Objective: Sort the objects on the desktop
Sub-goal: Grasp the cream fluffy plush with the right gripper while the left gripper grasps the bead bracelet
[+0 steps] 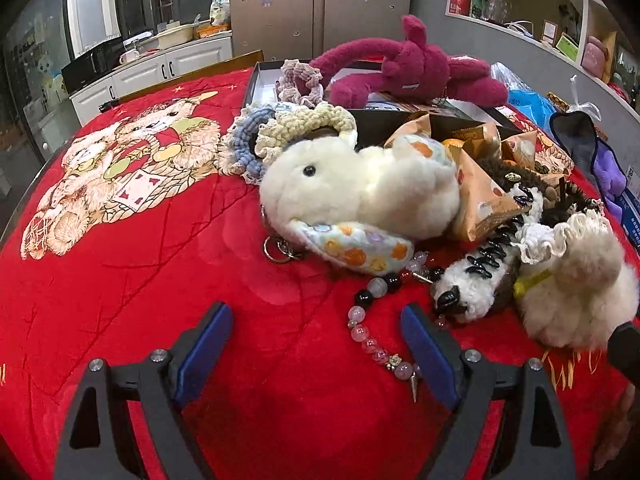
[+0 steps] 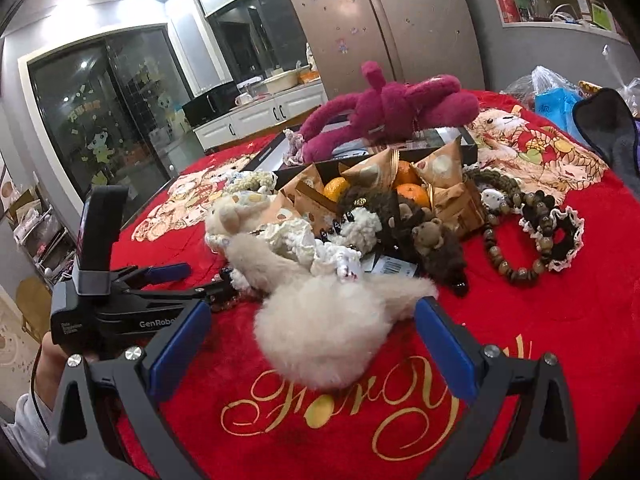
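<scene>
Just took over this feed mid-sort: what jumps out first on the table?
The magenta long-limbed plush sprawls over the black box at the back. In front lies a heap of cream fluffy toys, the nearest one between the open right gripper fingers. A brown bead bracelet lies on the red blanket to the right.

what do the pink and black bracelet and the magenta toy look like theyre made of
Bracelet: glossy round beads, translucent pink and opaque black, likely glass or stone, with small metal spacers and a spike charm. Magenta toy: matte, fuzzy plush fabric, soft pile visible along its long limbs; the stuffing inside cannot be seen.
</scene>
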### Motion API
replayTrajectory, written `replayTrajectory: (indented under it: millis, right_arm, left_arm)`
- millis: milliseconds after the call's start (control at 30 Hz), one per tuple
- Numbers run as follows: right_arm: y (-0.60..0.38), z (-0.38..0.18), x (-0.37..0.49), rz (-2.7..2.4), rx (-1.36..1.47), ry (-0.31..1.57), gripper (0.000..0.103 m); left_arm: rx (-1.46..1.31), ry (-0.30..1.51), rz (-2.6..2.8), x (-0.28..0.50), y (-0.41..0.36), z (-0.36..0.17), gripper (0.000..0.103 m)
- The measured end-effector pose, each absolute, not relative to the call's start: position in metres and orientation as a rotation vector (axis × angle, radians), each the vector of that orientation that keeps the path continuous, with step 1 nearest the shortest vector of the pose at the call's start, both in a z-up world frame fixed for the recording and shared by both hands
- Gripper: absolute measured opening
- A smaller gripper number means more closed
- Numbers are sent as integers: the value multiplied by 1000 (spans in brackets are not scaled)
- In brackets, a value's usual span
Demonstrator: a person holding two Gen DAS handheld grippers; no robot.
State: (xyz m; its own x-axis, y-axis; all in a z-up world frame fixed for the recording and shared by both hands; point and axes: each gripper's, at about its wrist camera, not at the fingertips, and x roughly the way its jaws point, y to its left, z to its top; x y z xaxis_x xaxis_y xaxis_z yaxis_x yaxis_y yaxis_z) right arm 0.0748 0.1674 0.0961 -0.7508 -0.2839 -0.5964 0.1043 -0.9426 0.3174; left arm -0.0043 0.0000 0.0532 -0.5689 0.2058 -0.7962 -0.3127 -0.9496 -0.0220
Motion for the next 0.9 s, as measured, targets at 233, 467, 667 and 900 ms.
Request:
replayTrajectory:
  millis: [233, 467, 667, 900]
  right_arm:
    - [163, 93, 70, -2749, 1047, -364, 85]
    - [155, 86, 63, -2718, 1115, -303, 59]
    - [150, 82, 60, -2697, 1138, -270, 35]
    - [147, 87, 66, -2726, 1103, -243, 32]
  left_arm:
    - [-1267, 176, 2546, -4, 0, 54, 89]
    - [-1260, 166, 2546, -3, -1, 54, 87]
    - [-1217, 186, 2540, 6, 4, 58, 54]
    - [-1181, 198, 2523, 12, 5, 60, 9]
